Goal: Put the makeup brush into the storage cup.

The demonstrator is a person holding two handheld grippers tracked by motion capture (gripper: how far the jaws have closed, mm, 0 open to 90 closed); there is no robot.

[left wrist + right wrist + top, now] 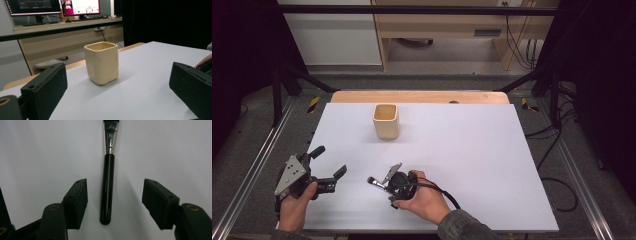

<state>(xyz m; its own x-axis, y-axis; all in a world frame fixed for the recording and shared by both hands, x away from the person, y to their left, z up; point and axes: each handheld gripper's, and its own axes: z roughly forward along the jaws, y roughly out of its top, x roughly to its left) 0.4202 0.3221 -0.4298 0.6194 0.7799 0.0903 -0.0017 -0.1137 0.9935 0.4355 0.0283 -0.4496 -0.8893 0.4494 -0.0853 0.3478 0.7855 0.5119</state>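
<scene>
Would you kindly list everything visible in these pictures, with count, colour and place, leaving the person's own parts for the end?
cup: one, cream, upright and empty, at the far middle of the sheet.
brush: one, black handle with silver ferrule, lying flat on the sheet between the open jaws of the right hand-held gripper, untouched.
sheet: one, white, covering the table.
table: one, light wood, edge showing beyond the sheet.
monitors: two, lit, on a desk behind the table.
left hand-held gripper: one, black with grey plate, near left, jaws open, facing the cup.
right hand-held gripper: one, black, near middle, jaws open.
hands: two, at the near edge, each holding a gripper.
</scene>
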